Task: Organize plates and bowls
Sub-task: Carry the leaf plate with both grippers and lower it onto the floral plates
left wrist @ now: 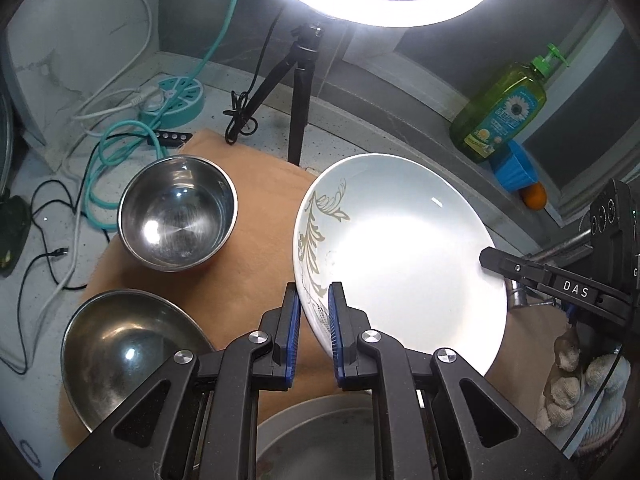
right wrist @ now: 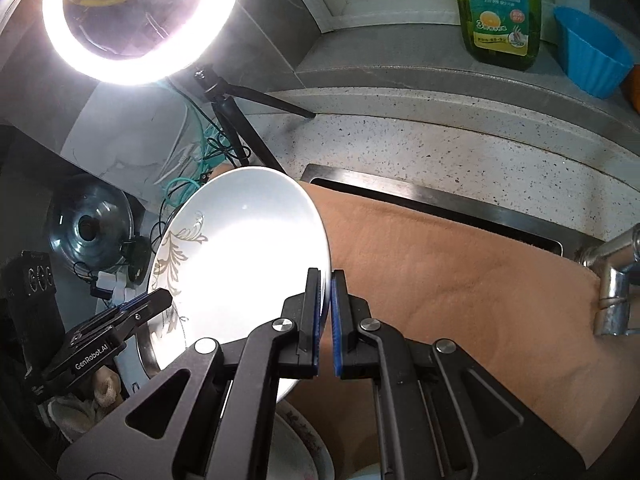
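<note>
The white ceramic plate with gold leaf pattern (left wrist: 400, 256) is held tilted above the tan cloth (left wrist: 260, 216), its opposite rims clamped by the left gripper (left wrist: 314, 308) and right gripper (right wrist: 327, 304) jaws.

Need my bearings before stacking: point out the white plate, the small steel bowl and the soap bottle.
White plate (left wrist: 400, 248), left wrist view, glossy centre.
Small steel bowl (left wrist: 176, 216), left wrist view, inner bottom.
Soap bottle (right wrist: 500, 12), right wrist view, label.

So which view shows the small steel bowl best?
The left wrist view: the small steel bowl sits whole and upright on the orange cloth. The right wrist view doesn't show it; the white plate fills that side.
</note>
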Demonstrator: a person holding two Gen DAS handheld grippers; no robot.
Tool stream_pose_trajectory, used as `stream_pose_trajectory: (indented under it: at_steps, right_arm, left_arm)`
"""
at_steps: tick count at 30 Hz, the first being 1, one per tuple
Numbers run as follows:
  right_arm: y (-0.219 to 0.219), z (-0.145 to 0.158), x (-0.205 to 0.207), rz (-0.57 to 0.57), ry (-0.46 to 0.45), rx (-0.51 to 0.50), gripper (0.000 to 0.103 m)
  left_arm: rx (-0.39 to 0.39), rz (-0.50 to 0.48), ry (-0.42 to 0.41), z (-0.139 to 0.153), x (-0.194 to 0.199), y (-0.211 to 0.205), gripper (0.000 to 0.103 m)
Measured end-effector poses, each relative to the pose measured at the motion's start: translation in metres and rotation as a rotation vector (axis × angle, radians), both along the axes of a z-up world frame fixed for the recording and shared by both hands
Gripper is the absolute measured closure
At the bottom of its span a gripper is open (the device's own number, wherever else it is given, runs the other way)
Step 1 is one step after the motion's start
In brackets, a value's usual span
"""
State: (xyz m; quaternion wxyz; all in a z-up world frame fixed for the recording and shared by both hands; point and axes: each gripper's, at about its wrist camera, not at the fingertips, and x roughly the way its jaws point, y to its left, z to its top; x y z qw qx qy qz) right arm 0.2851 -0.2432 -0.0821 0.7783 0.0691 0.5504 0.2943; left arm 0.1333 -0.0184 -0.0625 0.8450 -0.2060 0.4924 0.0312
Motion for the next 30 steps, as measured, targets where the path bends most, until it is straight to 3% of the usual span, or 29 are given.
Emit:
stream_pose_trajectory:
  at_steps: [16, 30]
  right_arm:
    - [-0.021, 0.025, -0.095, -0.055, -0.047, 0.000, 0.098]
    - [-0.038, 0.000, -0.166, -0.086, -0.031, -0.003, 0.097]
  left_arm:
    - [-0.027, -0.112, -0.032, 0.014, -0.063, -0.002, 0.092]
    - [-0.021, -0.174, 0.014, -0.005, -0.109, -0.010, 0.092]
